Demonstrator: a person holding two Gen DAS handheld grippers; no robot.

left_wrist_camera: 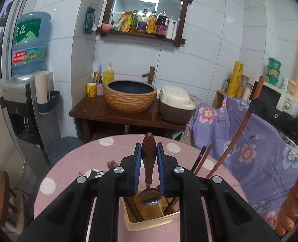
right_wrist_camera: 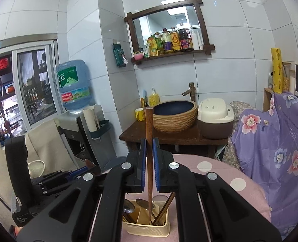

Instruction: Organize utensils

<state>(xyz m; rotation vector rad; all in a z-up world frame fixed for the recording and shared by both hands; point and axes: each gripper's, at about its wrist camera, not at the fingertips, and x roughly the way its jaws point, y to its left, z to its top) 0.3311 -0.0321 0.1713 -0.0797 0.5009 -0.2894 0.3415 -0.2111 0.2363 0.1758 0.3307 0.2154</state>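
My left gripper [left_wrist_camera: 149,147] is shut on the brown wooden handle of a spoon [left_wrist_camera: 149,181]; its metal bowl hangs down over the cream utensil holder [left_wrist_camera: 149,219]. My right gripper [right_wrist_camera: 148,142] is shut on a long wooden chopstick [right_wrist_camera: 149,151] held upright, its lower end inside the same cream utensil holder [right_wrist_camera: 146,228]. The holder stands on the pink dotted table [right_wrist_camera: 219,173] and holds several chopsticks and spoons. The other chopsticks [left_wrist_camera: 201,159] lean out to the right in the left wrist view.
Behind the table stand a wooden washstand [left_wrist_camera: 116,117] with a basin [left_wrist_camera: 130,95] and a rice cooker [left_wrist_camera: 175,104]. A water dispenser [left_wrist_camera: 20,92] is at the left. A purple floral cloth [left_wrist_camera: 259,141] covers furniture at the right. A stool [left_wrist_camera: 2,197] is low left.
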